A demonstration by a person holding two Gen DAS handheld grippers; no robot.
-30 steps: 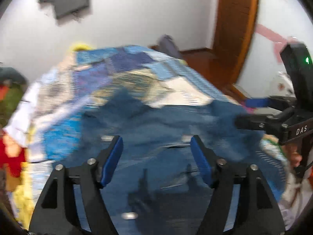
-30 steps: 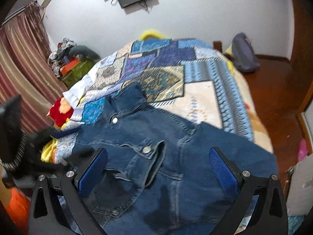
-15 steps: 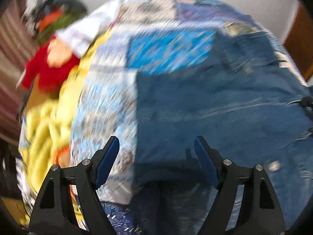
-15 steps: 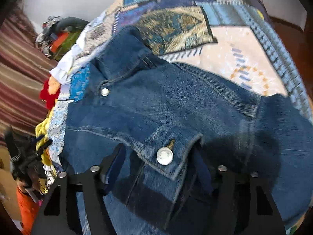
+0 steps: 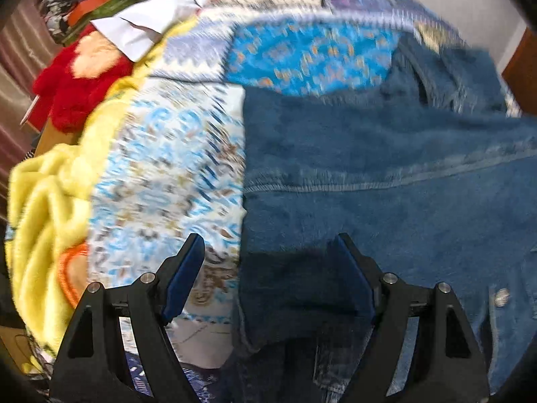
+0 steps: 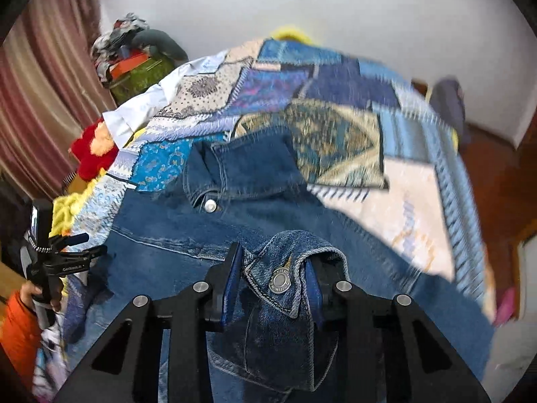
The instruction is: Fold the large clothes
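A blue denim jacket [image 6: 255, 208] lies spread on a patchwork bedspread [image 6: 335, 107], collar toward the far side. My right gripper [image 6: 273, 278] is shut on a buttoned denim flap [image 6: 285, 268] of the jacket and holds it raised off the rest. In the left wrist view the jacket [image 5: 386, 181] fills the right half. My left gripper [image 5: 268, 275] is open, its jaws straddling the jacket's left edge near the bedspread [image 5: 167, 181]. The left gripper also shows in the right wrist view [image 6: 67, 258], at the bed's left edge.
A yellow blanket [image 5: 43, 208] and a red plush toy [image 5: 77, 80] lie at the bed's left side. A pile of clothes [image 6: 134, 57] stands by the curtain. A dark bag [image 6: 446, 100] sits on the wooden floor [image 6: 496, 184] at right.
My right gripper has closed on the denim flap and lifted it. My left gripper has swung left to the jacket's left edge and stays open.
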